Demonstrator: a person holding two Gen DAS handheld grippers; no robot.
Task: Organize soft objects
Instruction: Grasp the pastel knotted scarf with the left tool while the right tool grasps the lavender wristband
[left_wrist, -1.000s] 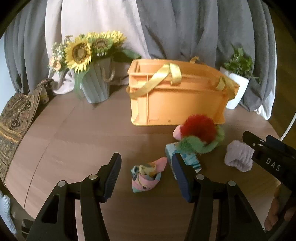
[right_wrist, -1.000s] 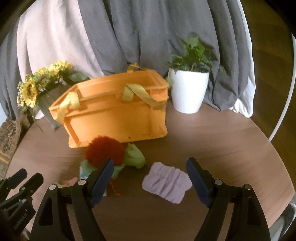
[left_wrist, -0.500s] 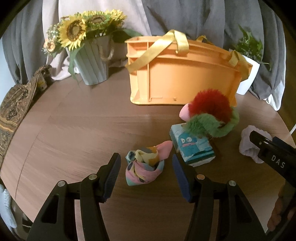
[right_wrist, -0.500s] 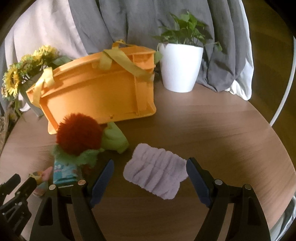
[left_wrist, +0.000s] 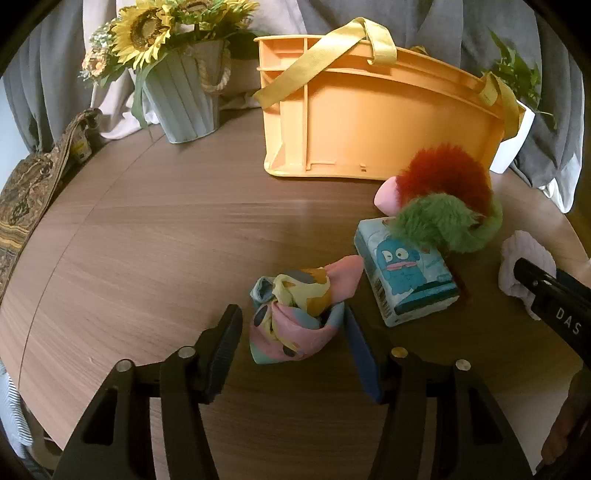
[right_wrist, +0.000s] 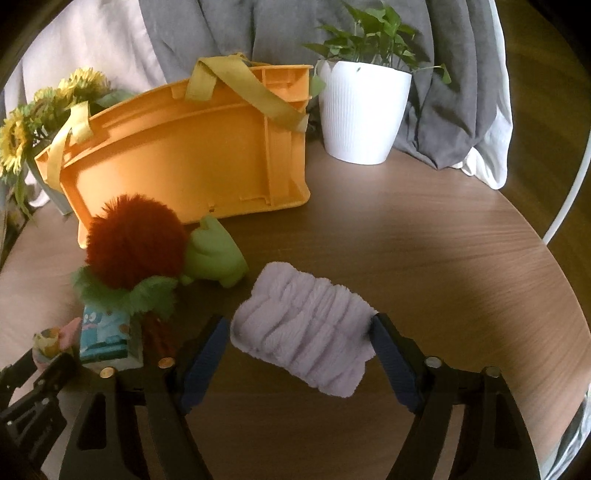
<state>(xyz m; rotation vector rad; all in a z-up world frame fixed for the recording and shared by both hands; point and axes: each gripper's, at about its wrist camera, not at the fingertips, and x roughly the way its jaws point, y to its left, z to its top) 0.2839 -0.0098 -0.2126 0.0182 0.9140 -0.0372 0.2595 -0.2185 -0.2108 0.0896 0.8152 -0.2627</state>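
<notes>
On the round wooden table (left_wrist: 147, 240) we have moved both wide-open, empty tongs closer than before, left gripper (left_wrist: 291, 343) now straddling the knotted pastel scarf (left_wrist: 295, 314), right gripper (right_wrist: 301, 350) straddling the lilac headband (right_wrist: 306, 339).

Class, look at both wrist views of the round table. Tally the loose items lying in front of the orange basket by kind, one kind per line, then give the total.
Knotted scarf: 1
Plush toy with red hair: 1
Tissue pack: 1
Lilac fluffy band: 1
Total: 4
</notes>
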